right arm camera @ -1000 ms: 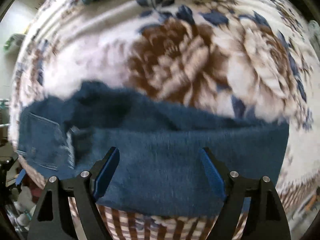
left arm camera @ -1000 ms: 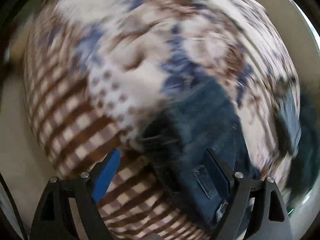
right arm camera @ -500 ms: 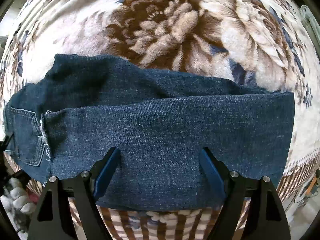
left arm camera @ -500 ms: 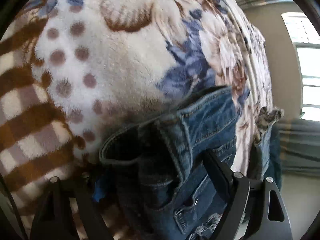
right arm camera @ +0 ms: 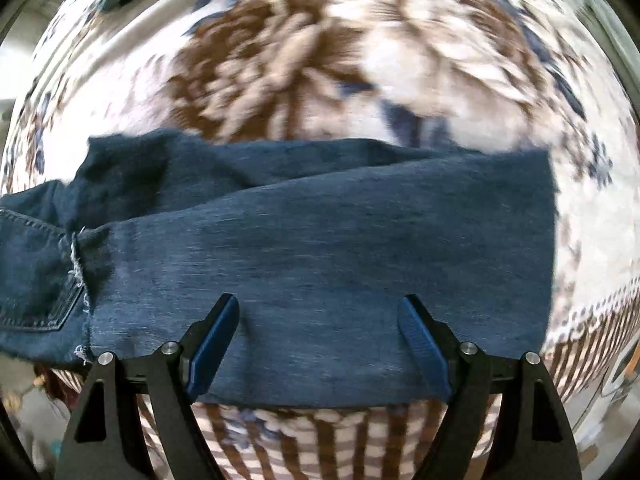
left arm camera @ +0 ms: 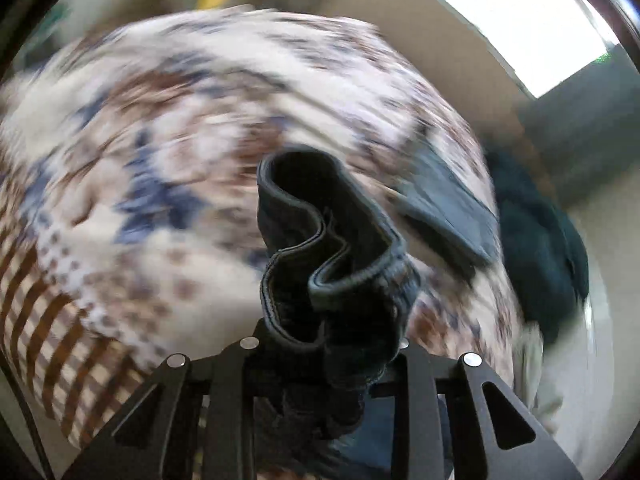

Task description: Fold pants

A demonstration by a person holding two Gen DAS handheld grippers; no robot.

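Observation:
Dark blue jeans (right arm camera: 320, 256) lie folded lengthwise across a floral blanket (right arm camera: 304, 56) in the right wrist view, waist and back pocket at the left, leg ends at the right. My right gripper (right arm camera: 318, 340) is open just above the near edge of the legs, touching nothing. In the left wrist view my left gripper (left arm camera: 324, 356) is shut on the bunched waistband of the jeans (left arm camera: 320, 248), which stands up in folds above the blurred blanket (left arm camera: 160, 160); the fingertips are hidden by the denim.
A dark green garment (left arm camera: 536, 248) lies at the blanket's right edge in the left wrist view, with a bright window (left arm camera: 520, 24) beyond. The blanket's brown checked border (right arm camera: 320, 440) runs along the near edge under my right gripper.
My left gripper has closed on the jeans' waistband and lifted it off the blanket, swinging fast. My right gripper stays open over the legs, with the view shifting slightly.

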